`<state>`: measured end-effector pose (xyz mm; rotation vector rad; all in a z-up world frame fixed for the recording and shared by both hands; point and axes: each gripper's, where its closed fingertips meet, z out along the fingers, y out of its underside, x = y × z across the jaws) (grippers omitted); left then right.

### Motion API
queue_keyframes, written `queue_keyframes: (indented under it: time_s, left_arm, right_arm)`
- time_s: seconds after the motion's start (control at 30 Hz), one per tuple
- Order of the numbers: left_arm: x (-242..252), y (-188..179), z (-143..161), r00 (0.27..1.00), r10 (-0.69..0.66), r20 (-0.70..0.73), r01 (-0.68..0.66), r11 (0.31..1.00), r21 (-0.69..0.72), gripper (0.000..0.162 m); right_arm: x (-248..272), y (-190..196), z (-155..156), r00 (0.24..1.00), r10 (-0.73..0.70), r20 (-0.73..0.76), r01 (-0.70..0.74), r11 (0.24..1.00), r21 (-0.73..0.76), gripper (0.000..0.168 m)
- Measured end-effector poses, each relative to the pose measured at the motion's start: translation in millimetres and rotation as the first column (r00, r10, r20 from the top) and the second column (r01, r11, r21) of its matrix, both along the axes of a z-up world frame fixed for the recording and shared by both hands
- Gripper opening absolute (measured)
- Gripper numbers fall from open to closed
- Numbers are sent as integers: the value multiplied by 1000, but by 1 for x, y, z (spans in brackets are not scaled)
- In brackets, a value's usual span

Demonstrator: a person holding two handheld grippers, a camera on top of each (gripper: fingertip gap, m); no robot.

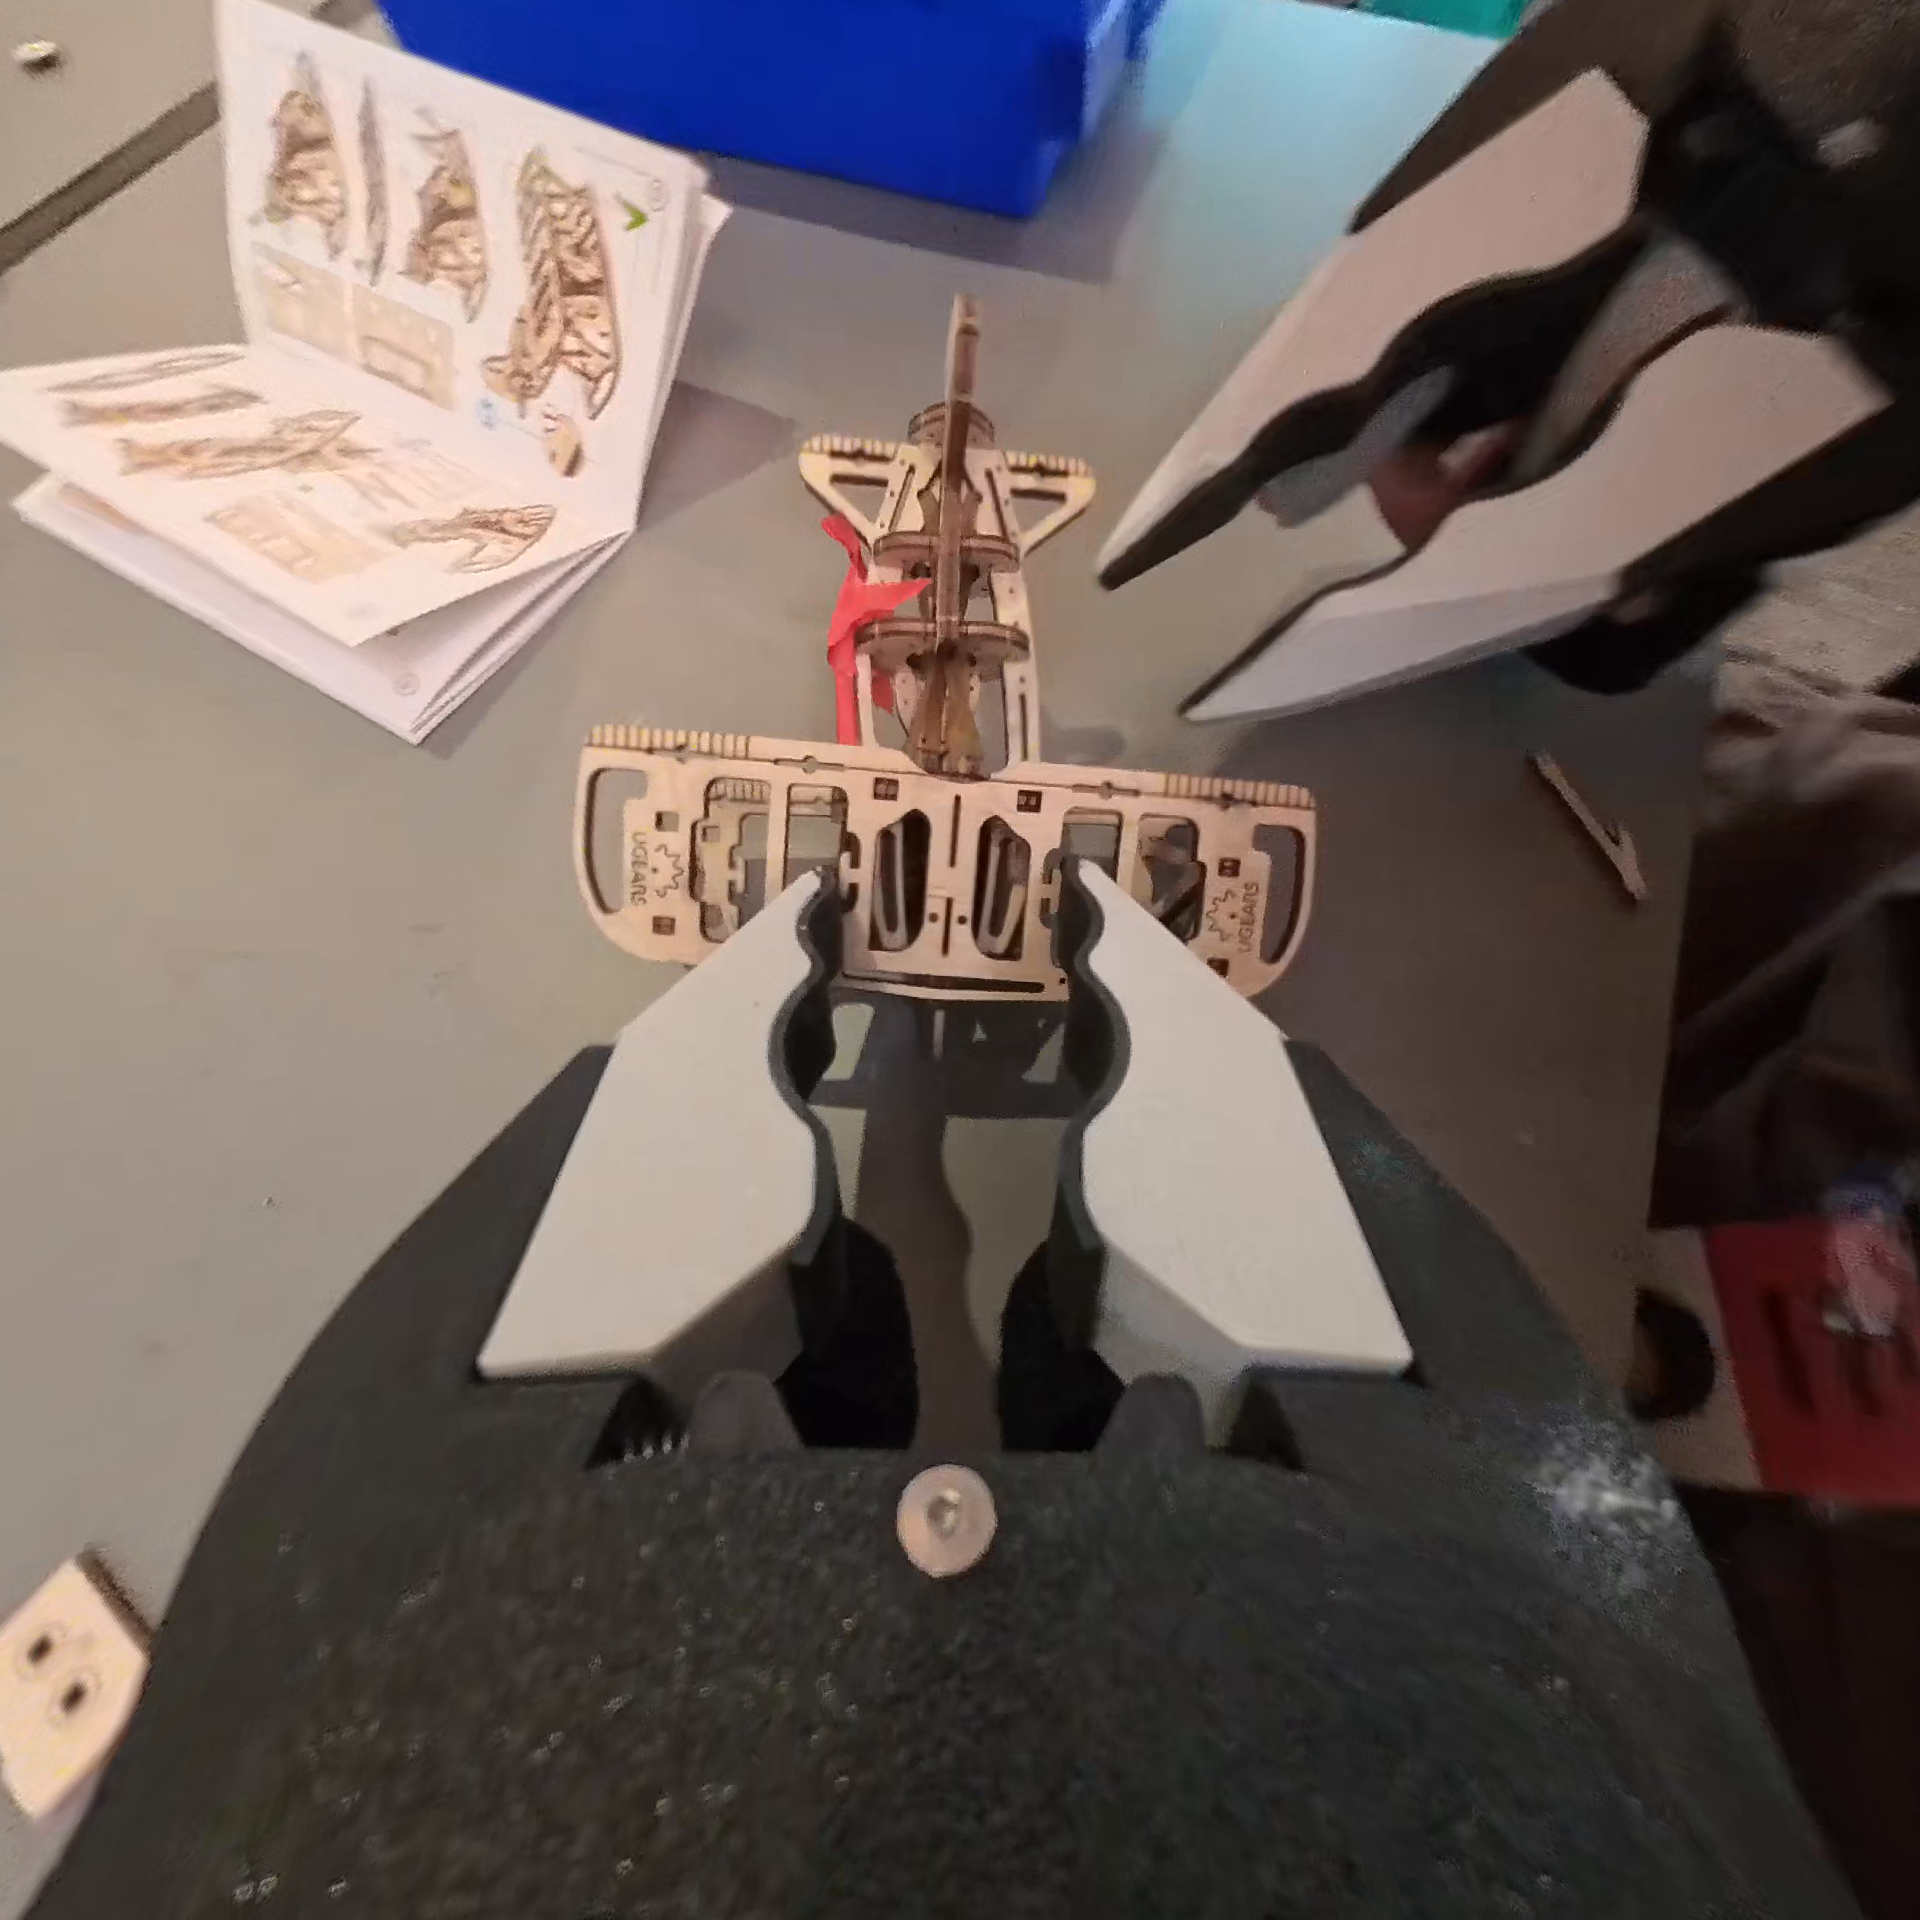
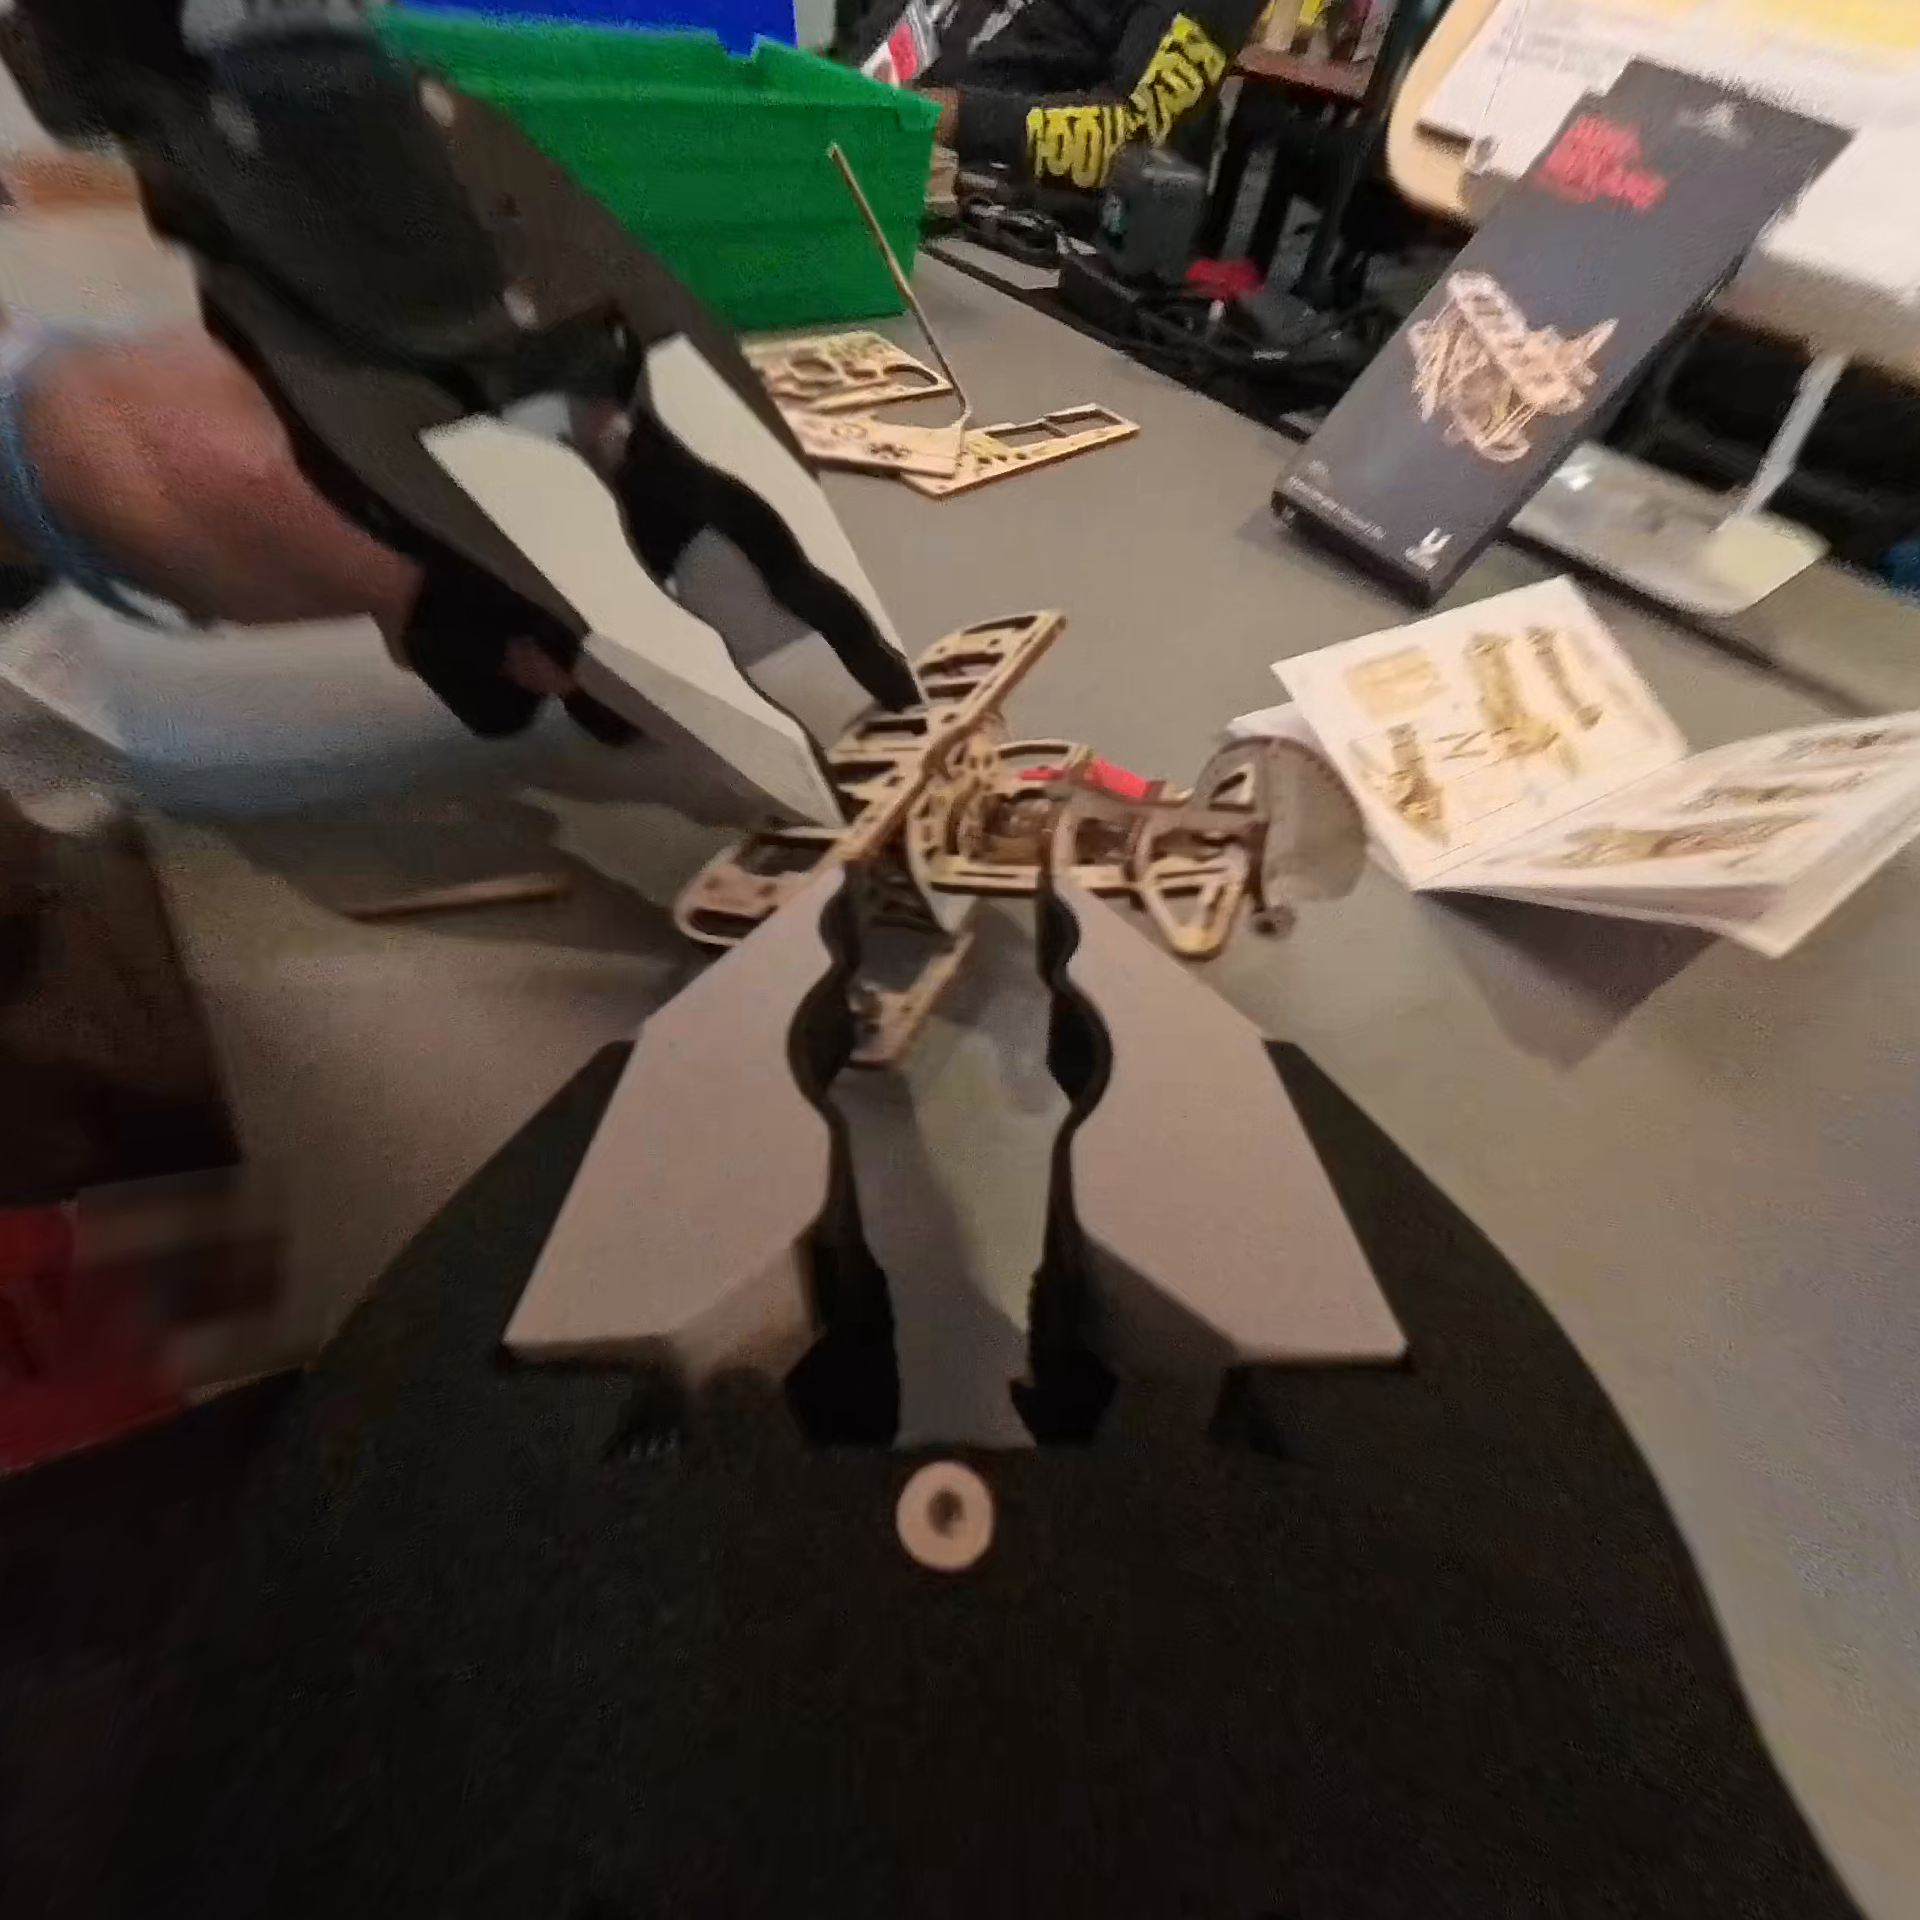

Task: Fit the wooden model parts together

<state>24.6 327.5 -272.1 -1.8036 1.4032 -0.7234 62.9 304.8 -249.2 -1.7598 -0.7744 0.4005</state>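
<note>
A wooden model biplane stands on the grey table, with its wing toward me and a red band on the fuselage. My left gripper is open, and both its fingertips rest on the wing's face along its span. It also shows in the right wrist view, coming in from the upper left. My right gripper is open and empty. It hovers just beside the plane, apart from it, and shows at the upper right in the left wrist view.
An open instruction booklet lies left of the plane. A blue bin and a green bin stand at the back. Wooden part sheets, a dark kit box and loose wooden sticks lie around.
</note>
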Motion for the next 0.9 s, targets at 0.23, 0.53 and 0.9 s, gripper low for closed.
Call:
queue_keyframes:
  time_s: [0.23, 0.53, 0.9]
  left_arm:
    - [7, -17, 0, 947, 307, 97, -311, 950, 27, 38]
    - [7, -20, 0, 935, 334, 118, -342, 938, 58, 39]
    - [6, -18, -2, 930, 353, 103, -361, 929, 77, 38]
  right_arm:
    - [-22, -6, 2, 981, -16, -194, -10, 991, -133, 32]
    - [-22, 1, -5, 955, 28, -296, -113, 955, -274, 11]
    - [-24, 5, -10, 909, -18, -415, -197, 861, -469, 4]
